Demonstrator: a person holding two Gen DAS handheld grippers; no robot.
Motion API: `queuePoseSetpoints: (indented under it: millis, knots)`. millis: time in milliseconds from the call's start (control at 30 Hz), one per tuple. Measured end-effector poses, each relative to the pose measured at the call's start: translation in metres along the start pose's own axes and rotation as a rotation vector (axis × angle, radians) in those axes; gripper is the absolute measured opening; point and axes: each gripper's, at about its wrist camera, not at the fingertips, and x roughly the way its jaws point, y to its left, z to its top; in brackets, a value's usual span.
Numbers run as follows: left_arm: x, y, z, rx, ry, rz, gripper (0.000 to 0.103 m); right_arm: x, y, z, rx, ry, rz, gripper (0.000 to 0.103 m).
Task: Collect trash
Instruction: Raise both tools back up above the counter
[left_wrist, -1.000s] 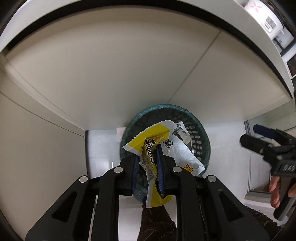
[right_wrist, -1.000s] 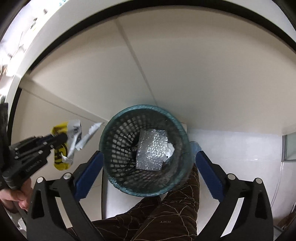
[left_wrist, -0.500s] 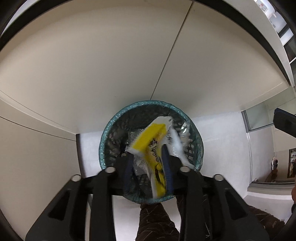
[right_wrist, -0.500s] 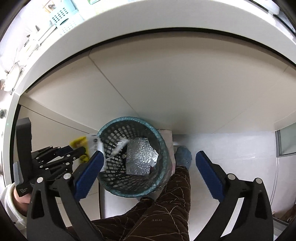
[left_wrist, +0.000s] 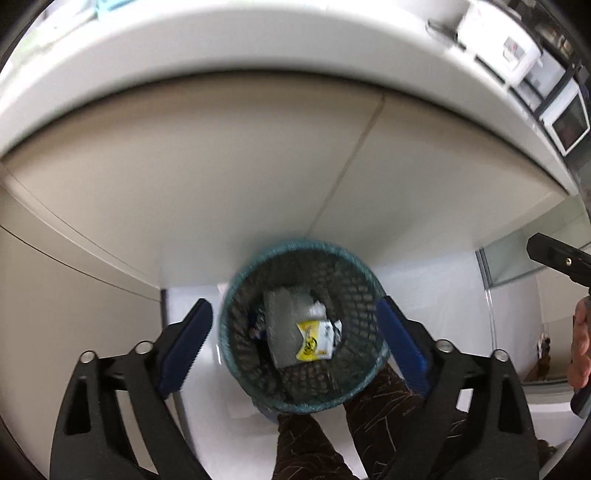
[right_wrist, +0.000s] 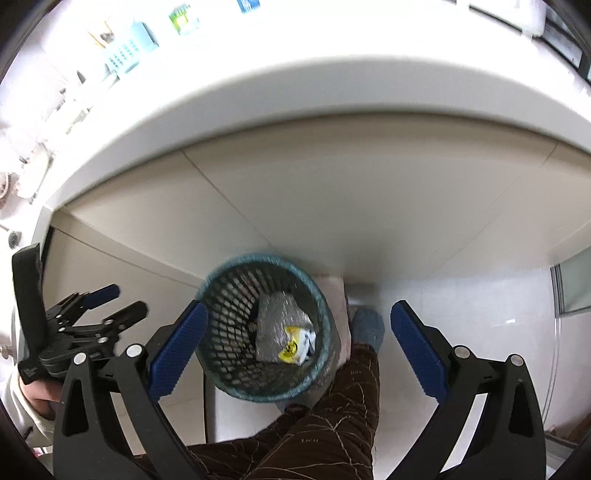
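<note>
A teal mesh wastebasket (left_wrist: 236, 295) stands on the white floor below the counter; it also shows in the right wrist view (right_wrist: 214, 291). Inside lies a silver foil bag (left_wrist: 284, 314) with the yellow-and-white wrapper (left_wrist: 316, 334) on top; the wrapper also shows in the right wrist view (right_wrist: 295, 341). My left gripper (left_wrist: 295, 339) is open and empty above the basket. My right gripper (right_wrist: 299, 343) is open and empty, also above the basket. The left gripper shows in the right wrist view (right_wrist: 114, 302), and part of the right one at the left wrist view's edge (left_wrist: 554, 254).
Beige cabinet fronts (left_wrist: 258, 166) rise behind the basket under a white countertop (right_wrist: 295, 92). A person's leg in brown patterned trousers (right_wrist: 332, 424) and a grey-socked foot (right_wrist: 365, 326) stand right beside the basket. A glass panel (right_wrist: 572, 284) is at right.
My left gripper has opened and let go of the yellow wrapper, which has dropped into the basket onto the silver bag. Both grippers have risen higher above the basket.
</note>
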Motion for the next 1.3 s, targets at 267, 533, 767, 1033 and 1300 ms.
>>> queuePoseSetpoints:
  millis: [267, 533, 767, 1033, 1300]
  knots:
    - [-0.069, 0.011, 0.039, -0.061, -0.113, 0.015, 0.097, -0.053, 0.012, 0.042, -0.049, -0.108, -0.019, 0.095]
    - [-0.109, 0.009, 0.073, -0.049, -0.175, 0.037, 0.097, -0.096, 0.015, 0.075, -0.097, -0.178, -0.087, 0.095]
    - [-0.129, -0.001, 0.097, -0.017, -0.218, 0.045, 0.097, -0.120, 0.008, 0.094, -0.108, -0.211, -0.108, 0.095]
    - [-0.133, -0.002, 0.135, -0.032, -0.242, 0.051, 0.097, -0.115, 0.008, 0.128, -0.097, -0.237, -0.091, 0.095]
    - [-0.136, 0.006, 0.181, -0.064, -0.266, 0.071, 0.097, -0.106, 0.017, 0.177, -0.100, -0.281, -0.071, 0.095]
